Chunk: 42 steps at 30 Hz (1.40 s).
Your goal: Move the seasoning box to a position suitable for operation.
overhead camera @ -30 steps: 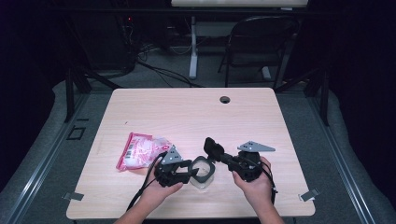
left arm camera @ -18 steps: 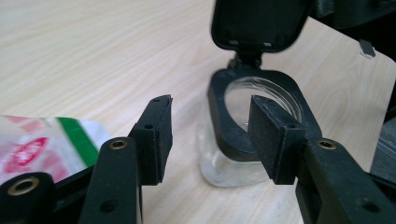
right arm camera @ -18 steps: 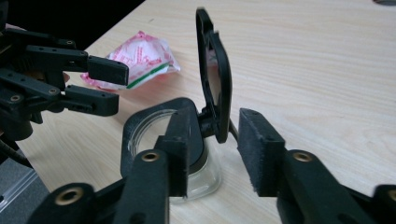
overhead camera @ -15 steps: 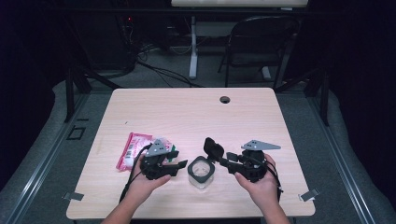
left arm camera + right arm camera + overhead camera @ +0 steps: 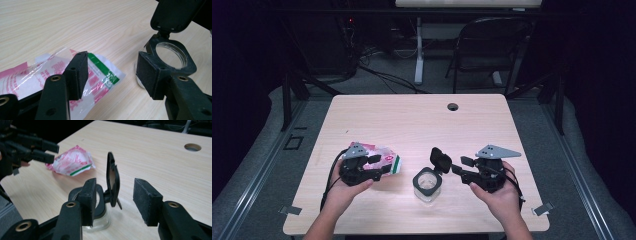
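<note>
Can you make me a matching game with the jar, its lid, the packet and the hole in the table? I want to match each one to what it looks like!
Things:
1. jar
2. lid
3. packet
4. hole

Looks:
A. pink, white and a green stripe
B. black, flipped up on its hinge
C. round, near the table's far edge
D. clear, standing between the two hands

Pairs: 1-D, 2-B, 3-A, 4-C
</note>
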### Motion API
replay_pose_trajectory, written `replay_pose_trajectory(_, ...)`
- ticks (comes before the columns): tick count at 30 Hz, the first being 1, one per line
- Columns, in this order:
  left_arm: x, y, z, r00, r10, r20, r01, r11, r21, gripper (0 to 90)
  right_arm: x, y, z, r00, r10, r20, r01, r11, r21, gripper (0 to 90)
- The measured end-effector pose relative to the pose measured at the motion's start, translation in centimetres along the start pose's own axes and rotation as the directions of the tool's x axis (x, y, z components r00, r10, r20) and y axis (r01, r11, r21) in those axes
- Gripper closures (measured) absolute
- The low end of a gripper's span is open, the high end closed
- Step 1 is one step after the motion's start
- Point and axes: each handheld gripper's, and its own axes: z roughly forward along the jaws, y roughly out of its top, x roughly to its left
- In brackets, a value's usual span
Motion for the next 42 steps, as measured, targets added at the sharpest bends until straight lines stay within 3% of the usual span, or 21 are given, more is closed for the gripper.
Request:
replay_pose_trajectory(2, 0.3, -0.4, -0.3, 0.9995, 0.014, -0.028, -0.014, 0.9999, 0.002, 43.2, -0.3, 0.4, -0.1, 0.9997, 0.025, -0.002, -0.025, 1.000, 0.002, 49.8)
replay_pose_trajectory(5, 0.5, -1.0, -0.4, 0.9978, 0.008, -0.065, -0.005, 0.9988, 0.048, 42.6, -0.7, 0.8, 0.0, 0.9989, 0.046, -0.014, -0.046, 0.999, -0.001, 47.3)
replay_pose_trajectory(7, 0.5, -1.2, -0.3, 0.9971, 0.008, -0.076, -0.004, 0.9979, 0.064, 40.2, -0.9, 1.0, 0.2, 0.9988, 0.048, -0.009, -0.048, 0.999, 0.018, 47.9)
replay_pose_trajectory(12, 0.4, -2.6, 0.2, 0.9884, 0.059, -0.140, -0.045, 0.9942, 0.098, 34.0, -1.0, 1.5, 0.9, 0.9995, 0.031, -0.008, -0.031, 0.998, 0.053, 48.4)
replay_pose_trajectory(21, 0.2, -3.7, 1.2, 0.9828, 0.090, -0.161, -0.066, 0.9866, 0.149, 31.6, -1.1, 1.8, 1.4, 0.9994, 0.034, -0.009, -0.034, 0.998, 0.055, 47.9)
replay_pose_trajectory(24, 0.0, -4.1, 1.8, 0.9754, 0.128, -0.180, -0.097, 0.9806, 0.171, 31.2, -1.1, 1.7, 1.4, 0.9992, 0.039, -0.012, -0.038, 0.998, 0.049, 47.9)
replay_pose_trajectory(29, -0.1, -4.5, 2.8, 0.9699, 0.160, -0.183, -0.123, 0.9728, 0.196, 29.6, -1.2, 1.7, 1.1, 0.9990, 0.045, -0.004, -0.045, 0.998, 0.040, 47.8)
replay_pose_trajectory(31, 0.0, -4.7, 3.1, 0.9652, 0.170, -0.199, -0.130, 0.9716, 0.197, 29.6, -1.3, 1.6, 1.0, 0.9987, 0.051, -0.004, -0.050, 0.998, 0.035, 47.8)
replay_pose_trajectory(41, 0.9, -5.4, 3.8, 0.9589, 0.168, -0.229, -0.122, 0.9720, 0.201, 30.5, -1.2, 1.4, 0.9, 0.9987, 0.051, 0.004, -0.051, 0.998, 0.035, 47.6)
replay_pose_trajectory(42, 1.0, -5.4, 4.0, 0.9500, 0.193, -0.246, -0.145, 0.9689, 0.201, 30.6, -1.3, 1.3, 1.0, 0.9984, 0.056, 0.005, -0.056, 0.998, 0.031, 47.7)
